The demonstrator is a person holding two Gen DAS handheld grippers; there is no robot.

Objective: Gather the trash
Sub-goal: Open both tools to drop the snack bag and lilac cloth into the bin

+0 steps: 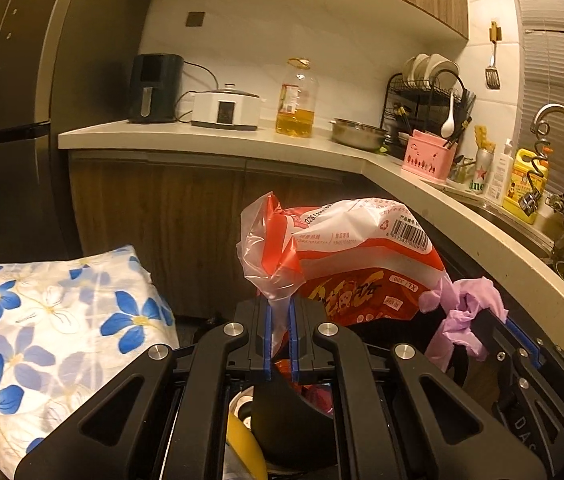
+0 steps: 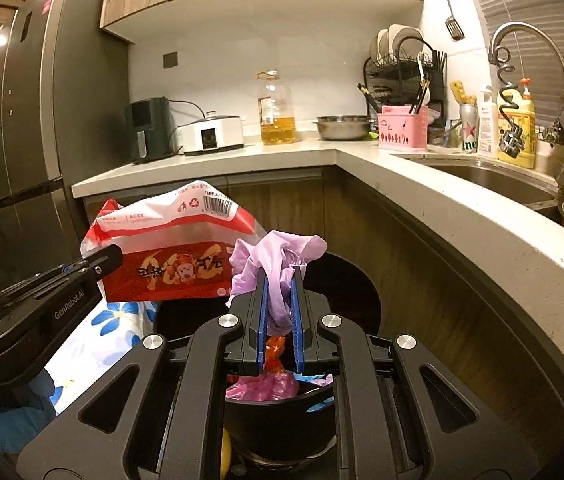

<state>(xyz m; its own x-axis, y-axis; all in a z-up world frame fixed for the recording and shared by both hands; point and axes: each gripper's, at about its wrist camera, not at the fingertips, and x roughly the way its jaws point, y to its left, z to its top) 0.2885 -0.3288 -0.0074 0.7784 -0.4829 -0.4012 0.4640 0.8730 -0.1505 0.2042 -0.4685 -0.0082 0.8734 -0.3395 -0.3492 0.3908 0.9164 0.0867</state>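
Hanging above the near bin (image 2: 278,408), the wrapper (image 1: 361,248) sat pinched in the left gripper (image 1: 281,316), the glove (image 2: 278,264) in the right gripper (image 2: 280,280).

There were two grippers (image 2: 278,308), one red bag (image 2: 170,248), one purple glove (image 2: 278,256), one oil bottle (image 2: 277,110), one steel bowl (image 2: 341,127) and one faucet (image 2: 529,48).

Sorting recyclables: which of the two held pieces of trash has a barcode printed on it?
The red-and-white plastic package in the left gripper; the right gripper holds plain lilac plastic.
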